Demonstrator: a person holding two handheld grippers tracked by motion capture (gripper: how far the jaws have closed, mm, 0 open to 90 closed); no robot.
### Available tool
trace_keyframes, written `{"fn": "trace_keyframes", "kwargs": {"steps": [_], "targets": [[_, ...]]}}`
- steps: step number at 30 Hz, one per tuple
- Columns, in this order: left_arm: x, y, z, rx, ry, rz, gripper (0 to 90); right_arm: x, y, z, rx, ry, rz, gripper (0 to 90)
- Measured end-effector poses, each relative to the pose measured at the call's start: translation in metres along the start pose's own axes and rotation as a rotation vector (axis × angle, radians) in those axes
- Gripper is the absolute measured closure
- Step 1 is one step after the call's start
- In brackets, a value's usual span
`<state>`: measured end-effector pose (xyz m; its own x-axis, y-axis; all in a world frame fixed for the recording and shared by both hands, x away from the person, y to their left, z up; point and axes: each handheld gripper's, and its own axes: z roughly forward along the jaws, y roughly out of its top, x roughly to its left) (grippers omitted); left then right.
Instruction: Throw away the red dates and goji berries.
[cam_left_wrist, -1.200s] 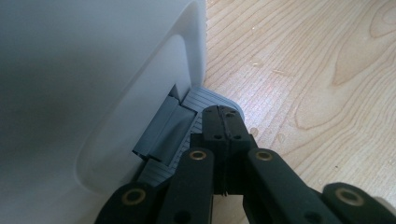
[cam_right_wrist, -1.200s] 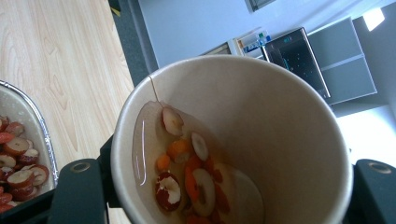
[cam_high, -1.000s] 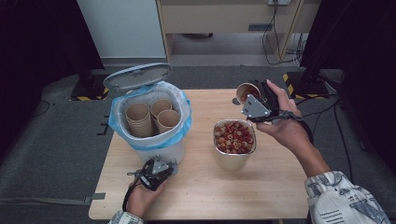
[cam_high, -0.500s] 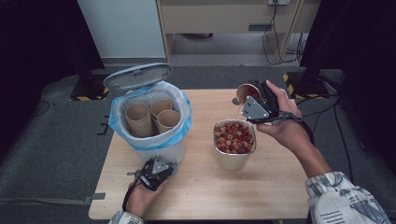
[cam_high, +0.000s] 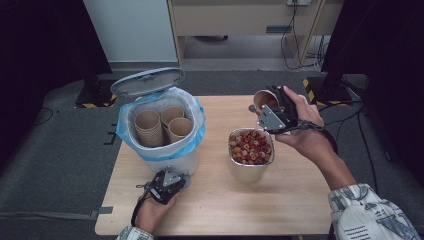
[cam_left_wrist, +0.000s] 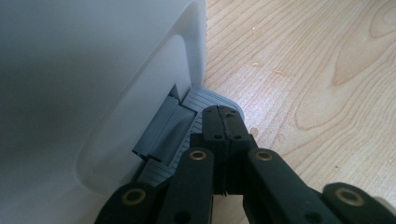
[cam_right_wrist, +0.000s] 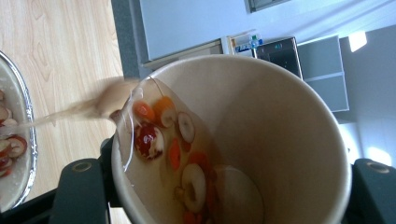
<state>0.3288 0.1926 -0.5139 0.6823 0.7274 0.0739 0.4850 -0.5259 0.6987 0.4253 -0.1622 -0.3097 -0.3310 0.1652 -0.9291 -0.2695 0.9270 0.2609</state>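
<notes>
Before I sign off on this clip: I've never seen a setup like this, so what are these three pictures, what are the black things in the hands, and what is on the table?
There is no robot. A person holds a hand-operated two-jaw gripper in each hand. The high view looks down on the wooden table from the person's side. The other two pictures come from cameras riding on the grippers, looking along their black jaws.

On the table stand a white bin with a blue liner, its lid up and paper cups stacked inside, and a metal bowl of red and pale sliced pieces.

The left gripper, jaws closed together, presses on the grey pedal at the bin's foot. The right gripper holds a paper cup, tilted, above the table behind the bowl. Its own view shows liquid with similar slices streaming from the cup's rim toward the bowl.
</notes>
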Motion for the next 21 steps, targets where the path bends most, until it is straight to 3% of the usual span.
{"fn": "trace_keyframes", "kwargs": {"steps": [21], "targets": [[0.0000,0.0000,0.0000,0.000,0.000,-0.001,90.0,-0.0025,0.0026,-0.0020,0.025,-0.022,-0.088,30.5]]}}
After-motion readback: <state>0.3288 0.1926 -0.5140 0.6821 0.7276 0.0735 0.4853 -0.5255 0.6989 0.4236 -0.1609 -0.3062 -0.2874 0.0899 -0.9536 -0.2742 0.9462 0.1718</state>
